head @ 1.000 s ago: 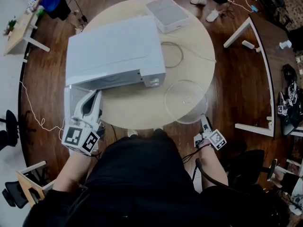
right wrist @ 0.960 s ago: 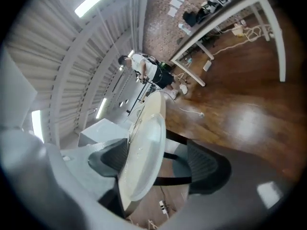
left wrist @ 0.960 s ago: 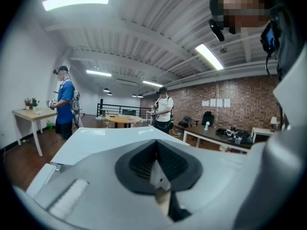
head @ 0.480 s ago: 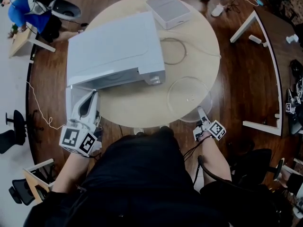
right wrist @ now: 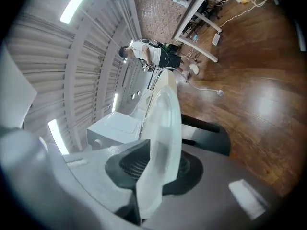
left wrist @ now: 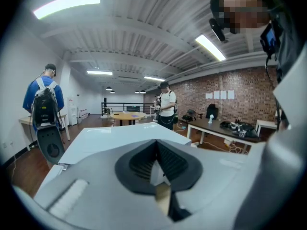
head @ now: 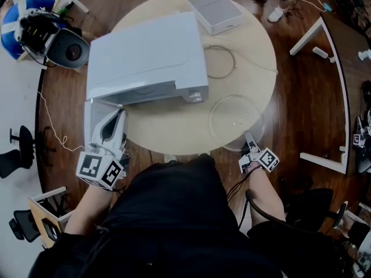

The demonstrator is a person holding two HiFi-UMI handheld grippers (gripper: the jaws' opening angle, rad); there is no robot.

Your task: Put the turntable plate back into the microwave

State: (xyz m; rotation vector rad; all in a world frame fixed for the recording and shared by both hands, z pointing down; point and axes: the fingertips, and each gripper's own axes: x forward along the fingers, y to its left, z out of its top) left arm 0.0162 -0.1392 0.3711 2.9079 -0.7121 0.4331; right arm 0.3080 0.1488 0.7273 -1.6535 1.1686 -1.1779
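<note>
The clear glass turntable plate (head: 235, 120) lies on the round table (head: 168, 135), right of the white microwave (head: 148, 57), with its near rim over the table edge. My right gripper (head: 249, 139) is at that rim. In the right gripper view its jaws are closing with the plate's edge (right wrist: 165, 114) between them and the pads touch the glass; the gripper (right wrist: 160, 169) fills the lower frame. My left gripper (head: 114, 117) is shut on the edge of the open microwave door (head: 93, 120); a thin pale edge sits between its pads (left wrist: 156, 174).
A flat white box (head: 215, 10) and a looped cable (head: 220, 62) lie at the back of the table. A white desk frame (head: 330, 97) stands to the right. People stand in the room behind the microwave (left wrist: 110, 138), one (left wrist: 43, 104) at the left.
My right gripper has moved forward onto the plate's near rim, and its jaws have closed around the glass. The left gripper stays on the door.
</note>
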